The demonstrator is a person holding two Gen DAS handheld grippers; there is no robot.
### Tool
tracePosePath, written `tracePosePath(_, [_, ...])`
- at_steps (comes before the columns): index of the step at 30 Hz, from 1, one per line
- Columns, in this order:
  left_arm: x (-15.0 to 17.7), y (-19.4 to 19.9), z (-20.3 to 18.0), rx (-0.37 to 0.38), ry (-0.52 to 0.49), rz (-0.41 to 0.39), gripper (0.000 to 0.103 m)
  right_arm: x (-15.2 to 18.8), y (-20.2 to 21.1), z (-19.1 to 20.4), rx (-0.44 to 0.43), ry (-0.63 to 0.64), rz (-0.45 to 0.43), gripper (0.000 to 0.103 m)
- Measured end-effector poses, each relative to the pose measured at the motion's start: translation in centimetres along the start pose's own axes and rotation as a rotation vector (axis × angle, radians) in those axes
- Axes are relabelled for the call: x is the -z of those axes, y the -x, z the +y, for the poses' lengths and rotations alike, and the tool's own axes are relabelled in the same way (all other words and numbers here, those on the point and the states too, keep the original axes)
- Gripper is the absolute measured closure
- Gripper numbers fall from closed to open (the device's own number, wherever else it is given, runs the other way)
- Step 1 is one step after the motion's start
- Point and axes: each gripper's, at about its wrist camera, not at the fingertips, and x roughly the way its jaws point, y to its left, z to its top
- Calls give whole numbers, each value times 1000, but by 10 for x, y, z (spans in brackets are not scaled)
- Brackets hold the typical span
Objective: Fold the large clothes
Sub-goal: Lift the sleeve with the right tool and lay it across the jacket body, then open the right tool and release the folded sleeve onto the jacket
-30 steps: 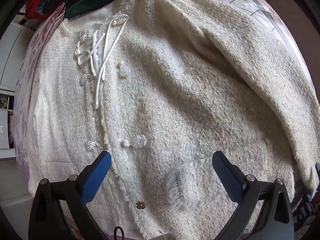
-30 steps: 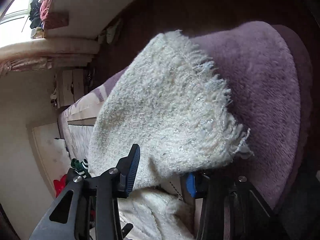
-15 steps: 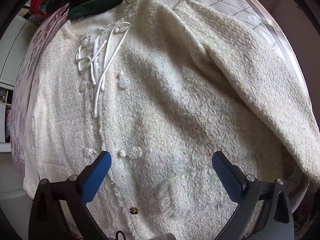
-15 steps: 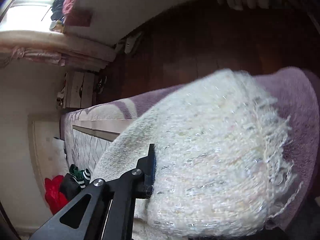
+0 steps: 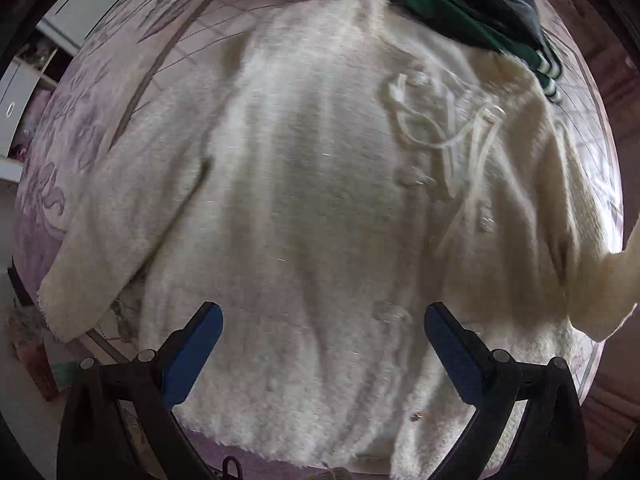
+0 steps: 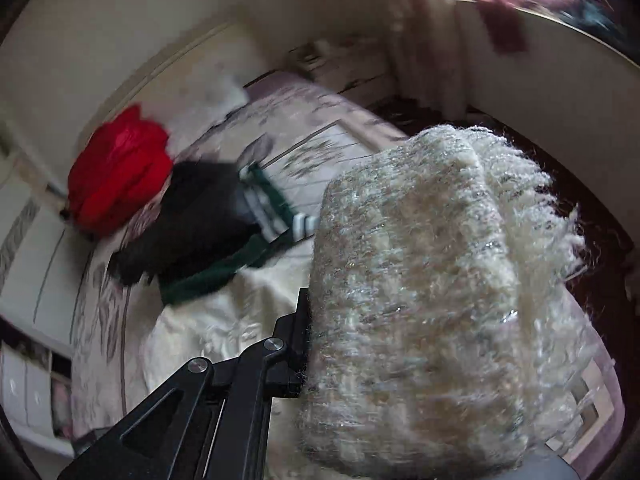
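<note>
A cream fuzzy cardigan [image 5: 320, 208] with white laces and clear buttons lies spread front-up on the bed. My left gripper [image 5: 323, 344] hangs above its lower half, pointing down, open, with nothing between its blue pads. One sleeve [image 5: 108, 264] lies out to the left. The other sleeve [image 5: 608, 292] rises off the right edge. In the right wrist view that fringed sleeve cuff [image 6: 432, 304] fills the foreground, lifted above the bed, and my right gripper [image 6: 316, 344] is shut on it; only its left finger [image 6: 298, 340] shows.
A green striped garment [image 6: 256, 248], a black one [image 6: 192, 220] and a red one [image 6: 120, 176] are piled at the cardigan's collar end. The bedspread [image 5: 80, 128] is lilac with a floral print. White cupboards [image 6: 32, 272] stand beside the bed.
My right gripper closed on the sleeve cuff, lifted it and rolled, now facing the clothes pile. My left gripper slid across the cardigan and rolled; the laces now sit upper right.
</note>
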Motion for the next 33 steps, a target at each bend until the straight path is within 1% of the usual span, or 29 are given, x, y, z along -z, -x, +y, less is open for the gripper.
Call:
tracePosePath(1, [-5,-4,25,-1,42,-4,0,9,-16,31,-24,78,30,96])
tracePosePath(3, [-2,-8,48,-11,102,-6,0,36,-55,101,-57,265,105,96])
tracePosePath(5, [-5,-19,92,-27,175,-7,0,76,-86,147,-73,430,164,96])
tracePosePath(6, [-7,-23,105,-30,199,-7,0,97,-103,174,-78,517,200,96])
tracePosePath(7, [-8,-30,125,-34,235,-1,0,118,-114,187,-76,568,228,96])
tracePosePath(8, [-9,-36,137,-32,259,9,0,138,-126,202,-64,613,261,96])
tracePosePath(10, [-10,-44,157,-25,281,20,0,170,-151,221,-36,679,363,96])
tracePosePath(11, [-11,-46,164,-24,281,23,0,181,-161,223,-28,671,414,94])
tracePosePath(12, [-11,-49,166,-23,277,24,0,186,-169,221,-40,654,470,91])
tracePosePath(13, [-12,-50,171,-19,268,26,0,188,-173,217,-64,614,532,85])
tracePosePath(14, [-12,-48,173,-14,262,26,0,186,-171,211,-109,551,579,75])
tracePosePath(15, [-14,-46,175,-2,254,23,0,180,-164,201,-158,474,600,70])
tracePosePath(17, [-14,-34,172,21,238,14,0,163,-141,173,-216,347,602,50])
tracePosePath(18, [-16,-29,172,29,232,7,0,154,-126,157,-246,281,596,47])
tracePosePath(19, [-20,-23,169,38,220,-6,0,144,-109,138,-255,212,579,46])
tracePosePath(21, [-24,-12,158,58,201,-21,0,127,-75,86,-228,50,528,46])
tracePosePath(22, [-29,-6,152,77,189,-31,0,123,-64,61,-205,-25,521,46])
tracePosePath(24, [-33,1,136,100,171,-43,0,118,-47,-4,-149,-194,519,46])
tracePosePath(25, [-37,4,125,111,153,-48,0,110,-46,-30,-133,-263,521,46])
tracePosePath(26, [-38,7,111,115,138,-49,0,111,-44,-59,-127,-334,518,46])
tracePosePath(27, [-38,7,98,117,125,-43,0,114,-45,-86,-115,-390,519,46])
tracePosePath(28, [-40,5,86,123,111,-34,0,111,-53,-100,-112,-433,524,46])
tracePosePath(30, [-40,3,61,125,92,-20,0,114,-73,-126,-162,-515,542,46])
tracePosePath(32, [-42,-2,34,103,58,-24,0,115,-100,-137,-233,-563,557,49])
tracePosePath(33, [-40,-1,22,97,51,-24,0,110,-113,-136,-239,-572,569,52])
